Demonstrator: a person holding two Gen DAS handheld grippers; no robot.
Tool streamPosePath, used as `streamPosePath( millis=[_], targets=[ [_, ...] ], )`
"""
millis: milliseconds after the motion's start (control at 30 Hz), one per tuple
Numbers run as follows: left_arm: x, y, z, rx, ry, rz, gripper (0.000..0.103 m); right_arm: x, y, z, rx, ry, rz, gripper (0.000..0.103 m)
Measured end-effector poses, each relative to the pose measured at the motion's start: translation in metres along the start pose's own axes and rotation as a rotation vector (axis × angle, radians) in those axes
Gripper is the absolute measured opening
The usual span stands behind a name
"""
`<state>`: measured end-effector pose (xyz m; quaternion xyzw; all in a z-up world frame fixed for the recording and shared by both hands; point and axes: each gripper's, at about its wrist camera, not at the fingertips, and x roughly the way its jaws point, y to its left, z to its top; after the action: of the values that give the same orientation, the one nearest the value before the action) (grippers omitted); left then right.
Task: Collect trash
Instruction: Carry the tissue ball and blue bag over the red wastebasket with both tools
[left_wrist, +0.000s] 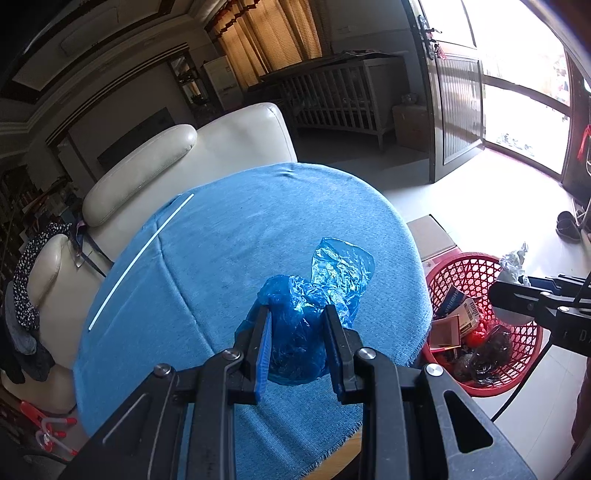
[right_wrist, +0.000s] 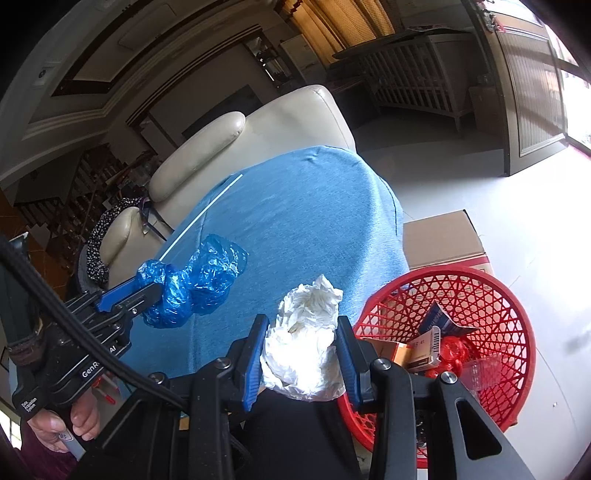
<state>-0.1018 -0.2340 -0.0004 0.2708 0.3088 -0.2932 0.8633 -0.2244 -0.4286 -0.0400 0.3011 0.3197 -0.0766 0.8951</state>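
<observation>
While your two grippers hang above the blue cloth-covered table, each is clamped on trash.

Your left gripper pinches a crumpled blue plastic bag; your right gripper squeezes a wad of white paper near the table's edge. A thin white stick lies on the cloth. Beside the table, a red mesh basket on the pale floor holds cartons and wrappers. A cream leather sofa stands behind.
</observation>
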Motion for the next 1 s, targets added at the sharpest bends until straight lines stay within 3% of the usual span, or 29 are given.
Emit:
streamPosePath(
  millis=[1000],
  targets=[
    [-0.003, -0.037, 0.014, 0.092, -0.02, -0.036, 0.028, -0.026, -0.021, -0.002, 0.06, -0.04, -0.025, 0.039]
  ],
)
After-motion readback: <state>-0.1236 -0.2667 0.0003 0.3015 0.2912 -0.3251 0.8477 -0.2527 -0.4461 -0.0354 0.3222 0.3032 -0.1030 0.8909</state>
